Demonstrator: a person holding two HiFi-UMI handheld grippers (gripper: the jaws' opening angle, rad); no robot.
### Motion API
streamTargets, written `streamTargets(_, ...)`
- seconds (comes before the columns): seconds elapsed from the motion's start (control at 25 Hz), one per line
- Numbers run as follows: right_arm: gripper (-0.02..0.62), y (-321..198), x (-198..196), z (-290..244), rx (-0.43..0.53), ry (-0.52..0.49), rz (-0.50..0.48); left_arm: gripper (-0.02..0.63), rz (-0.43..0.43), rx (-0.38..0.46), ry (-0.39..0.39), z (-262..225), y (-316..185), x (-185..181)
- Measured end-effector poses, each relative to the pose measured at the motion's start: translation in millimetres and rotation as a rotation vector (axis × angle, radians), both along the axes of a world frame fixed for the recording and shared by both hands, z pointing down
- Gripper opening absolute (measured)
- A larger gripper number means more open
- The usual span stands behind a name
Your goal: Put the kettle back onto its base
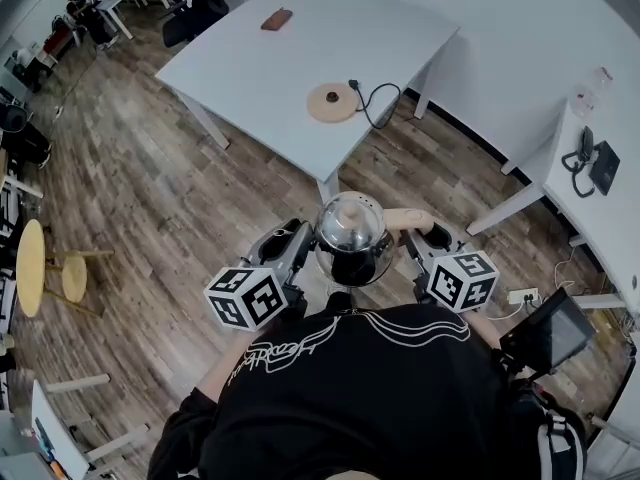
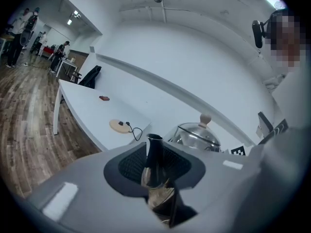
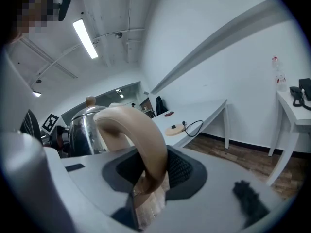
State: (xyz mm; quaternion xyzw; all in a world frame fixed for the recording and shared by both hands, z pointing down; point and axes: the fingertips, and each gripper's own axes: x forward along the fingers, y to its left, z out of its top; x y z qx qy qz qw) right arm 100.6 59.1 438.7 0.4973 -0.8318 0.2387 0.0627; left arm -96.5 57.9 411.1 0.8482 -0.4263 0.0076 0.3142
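A shiny steel kettle point(image 1: 350, 240) with a wooden knob hangs in the air in front of the person, held between both grippers. My left gripper point(image 1: 302, 253) is shut on its dark spout point(image 2: 154, 154). My right gripper point(image 1: 412, 240) is shut on its tan curved handle point(image 3: 141, 144). The round tan base point(image 1: 332, 102) with a black cord lies on the near corner of the white table point(image 1: 270, 58), well beyond the kettle. The base point(image 2: 119, 125) lies ahead and to the left in the left gripper view, and the base point(image 3: 174, 129) lies ahead in the right gripper view.
A small brown object point(image 1: 277, 19) lies farther back on the table. A second white table with a phone point(image 1: 594, 158) stands at the right. Wooden stools point(image 1: 40, 268) stand at the left on the plank floor. People stand far off in the room.
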Motion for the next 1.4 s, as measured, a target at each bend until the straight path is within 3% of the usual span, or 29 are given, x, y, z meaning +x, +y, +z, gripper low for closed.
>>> streamTargets(0.28,0.118,-93,-24,-7,0.016,0.005,0.043,0.094,0.064,0.008,-0.012,-8,-108,-22)
streamTargets(0.64,0.118,-141,-15,12,-0.021,0.007,0.053,0.092,0.107,-0.040,-0.021,12,-165,-11)
streamTargets(1.0,0.118,-201,-6,18,-0.019,0.005,-0.019,0.092,0.060,-0.025,-0.021,16,-213,-2)
streamTargets(1.2,0.118,-271,9,21,-0.015,0.018,-0.071,0.092,0.003,-0.030,-0.016,20,-275,12)
streamTargets(1.4,0.118,-309,13,26,-0.038,0.004,-0.089,0.094,-0.035,-0.048,-0.018,24,-305,15)
